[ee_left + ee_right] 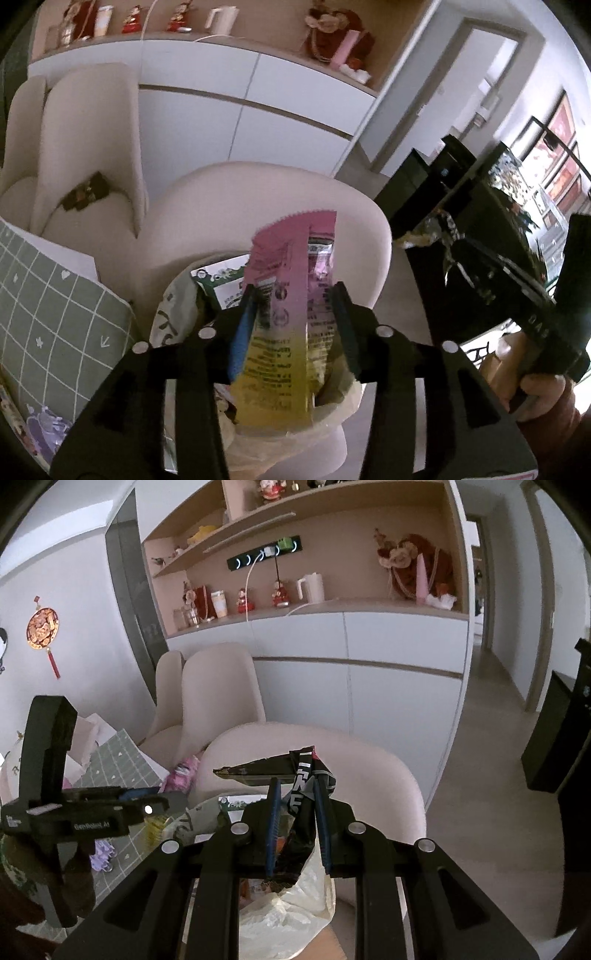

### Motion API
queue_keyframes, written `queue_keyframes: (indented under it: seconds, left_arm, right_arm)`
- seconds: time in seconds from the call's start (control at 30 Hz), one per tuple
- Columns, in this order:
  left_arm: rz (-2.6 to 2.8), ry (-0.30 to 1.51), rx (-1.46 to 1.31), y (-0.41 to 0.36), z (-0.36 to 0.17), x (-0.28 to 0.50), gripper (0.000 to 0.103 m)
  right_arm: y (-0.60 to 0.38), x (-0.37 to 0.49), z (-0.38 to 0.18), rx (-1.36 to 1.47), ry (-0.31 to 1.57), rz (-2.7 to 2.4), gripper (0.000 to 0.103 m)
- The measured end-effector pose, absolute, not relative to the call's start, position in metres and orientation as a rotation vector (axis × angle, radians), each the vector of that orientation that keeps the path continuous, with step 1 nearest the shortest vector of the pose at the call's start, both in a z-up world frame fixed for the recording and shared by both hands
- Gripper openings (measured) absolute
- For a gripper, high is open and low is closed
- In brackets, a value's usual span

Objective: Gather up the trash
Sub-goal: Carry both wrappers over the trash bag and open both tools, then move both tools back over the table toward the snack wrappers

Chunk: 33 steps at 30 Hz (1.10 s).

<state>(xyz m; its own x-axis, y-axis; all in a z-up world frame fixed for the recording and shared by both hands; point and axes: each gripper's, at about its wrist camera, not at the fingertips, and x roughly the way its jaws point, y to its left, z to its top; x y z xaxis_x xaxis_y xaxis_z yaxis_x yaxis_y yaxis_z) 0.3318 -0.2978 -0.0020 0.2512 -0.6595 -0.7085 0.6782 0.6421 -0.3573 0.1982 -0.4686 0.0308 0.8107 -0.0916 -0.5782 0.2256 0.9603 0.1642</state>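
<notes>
Pink-yellow wrapper (pixel 291 306) clamped in left gripper (pixel 295 317), black wrapper (pixel 295 801) clamped in right gripper (pixel 295 827); both hung over near bag (pixel 288 923), likely for drop.

3 cream chairs (pixel 221 686) stand in a row in front of a long white cabinet (pixel 369 657). On top of the cabinet sit a white kettle (pixel 312 588), small red dolls (pixel 280 592) and a big doll in a red dress (pixel 413 566). A white cord (pixel 249 587) hangs down from a black power strip (pixel 264 556) on the wall. A green cloth with white squares (pixel 55 306) covers the worktop. A round red charm (pixel 41 628) hangs on the left wall.
</notes>
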Motion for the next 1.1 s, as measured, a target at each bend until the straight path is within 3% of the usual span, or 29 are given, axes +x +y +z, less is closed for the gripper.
queue_keyframes:
  seconds: [0.17, 0.7, 0.83, 0.97, 1.1]
  left_arm:
    - [-0.888, 0.953, -0.006, -0.285, -0.003, 0.334, 0.056]
    - [-0.646, 0.952, -0.048, -0.163, -0.009, 0.325, 0.059]
    - [-0.588, 0.951, -0.063, -0.122, -0.014, 0.321, 0.061]
    - [-0.545, 0.970, -0.079, -0.086, -0.025, 0.319, 0.061]
    - [-0.508, 0.990, -0.107, -0.049, -0.038, 0.316, 0.061]
  right_arm:
    - [-0.461, 0.211, 0.018, 0.237, 0.636, -0.136, 0.019]
    - [-0.416, 0.263, -0.015, 0.268, 0.734, -0.039, 0.020]
    - [-0.407, 0.266, -0.027, 0.280, 0.769, -0.056, 0.026]
    - [-0.395, 0.264, -0.033, 0.266, 0.785, -0.091, 0.044]
    - [-0.385, 0.258, -0.033, 0.254, 0.782, -0.128, 0.048]
